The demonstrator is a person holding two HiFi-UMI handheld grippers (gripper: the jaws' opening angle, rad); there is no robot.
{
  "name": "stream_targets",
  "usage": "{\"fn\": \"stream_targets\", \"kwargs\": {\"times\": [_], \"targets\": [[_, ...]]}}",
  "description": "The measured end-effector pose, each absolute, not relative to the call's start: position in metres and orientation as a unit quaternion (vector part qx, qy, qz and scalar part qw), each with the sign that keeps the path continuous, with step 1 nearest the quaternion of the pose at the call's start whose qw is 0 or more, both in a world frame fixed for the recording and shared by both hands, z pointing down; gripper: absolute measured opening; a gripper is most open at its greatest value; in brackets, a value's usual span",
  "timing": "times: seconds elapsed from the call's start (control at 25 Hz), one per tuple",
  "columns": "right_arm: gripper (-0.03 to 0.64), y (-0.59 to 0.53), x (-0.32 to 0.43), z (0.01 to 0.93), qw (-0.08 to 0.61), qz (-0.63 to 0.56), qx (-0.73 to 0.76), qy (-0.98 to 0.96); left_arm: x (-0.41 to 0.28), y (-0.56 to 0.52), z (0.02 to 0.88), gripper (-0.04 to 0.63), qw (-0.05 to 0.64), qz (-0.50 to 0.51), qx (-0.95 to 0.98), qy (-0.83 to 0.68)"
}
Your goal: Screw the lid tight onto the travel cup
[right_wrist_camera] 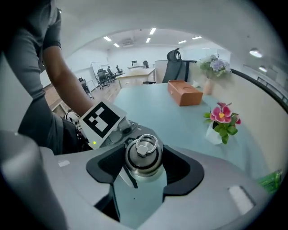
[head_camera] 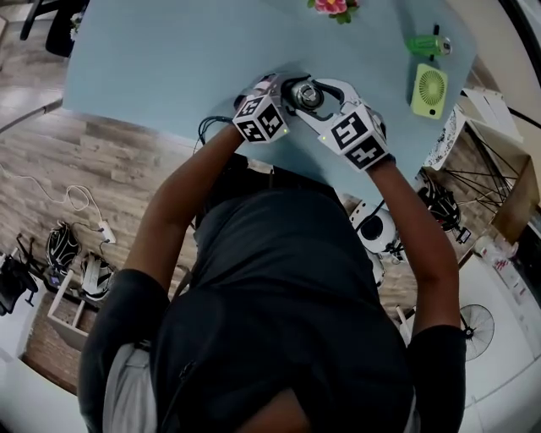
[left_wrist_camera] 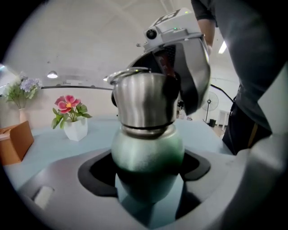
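Note:
A green travel cup (left_wrist_camera: 147,157) stands on the light blue table (head_camera: 169,59) near its front edge. My left gripper (left_wrist_camera: 147,179) is shut on the cup's body from the side. The steel lid (left_wrist_camera: 144,101) with its ring handle sits on the cup's neck. From above and the right, my right gripper (right_wrist_camera: 143,166) reaches over the lid (right_wrist_camera: 143,155), one jaw on each side, with dark gaps between pads and lid. In the head view both grippers meet at the lid (head_camera: 304,93), the left gripper (head_camera: 287,91) beside the right gripper (head_camera: 314,95).
A white pot of pink flowers (head_camera: 336,7) stands at the table's far edge. A small green fan (head_camera: 429,89) and a green object (head_camera: 427,44) lie to the right. A brown box (right_wrist_camera: 184,94) sits farther back. The table's front edge runs just under my hands.

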State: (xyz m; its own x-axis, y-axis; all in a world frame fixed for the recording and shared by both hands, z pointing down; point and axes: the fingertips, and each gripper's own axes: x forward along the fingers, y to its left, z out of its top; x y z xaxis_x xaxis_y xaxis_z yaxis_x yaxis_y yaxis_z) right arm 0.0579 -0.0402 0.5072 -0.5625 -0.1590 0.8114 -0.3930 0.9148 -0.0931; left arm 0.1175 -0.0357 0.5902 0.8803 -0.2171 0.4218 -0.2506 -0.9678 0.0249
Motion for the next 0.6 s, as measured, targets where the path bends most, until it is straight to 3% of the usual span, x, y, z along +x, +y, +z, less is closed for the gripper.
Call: {"fn": "stream_targets", "kwargs": {"times": [0.32, 0.6], "targets": [[0.261, -0.027, 0.06, 0.51, 0.441, 0.051, 0.084, -0.892, 0.119, -0.035, 0.59, 0.433, 0.035, 0.211, 0.971, -0.112], [0.261, -0.033, 0.059, 0.509, 0.399, 0.088, 0.079, -0.909, 0.119, -0.035, 0.589, 0.433, 0.039, 0.206, 0.972, -0.107]]}}
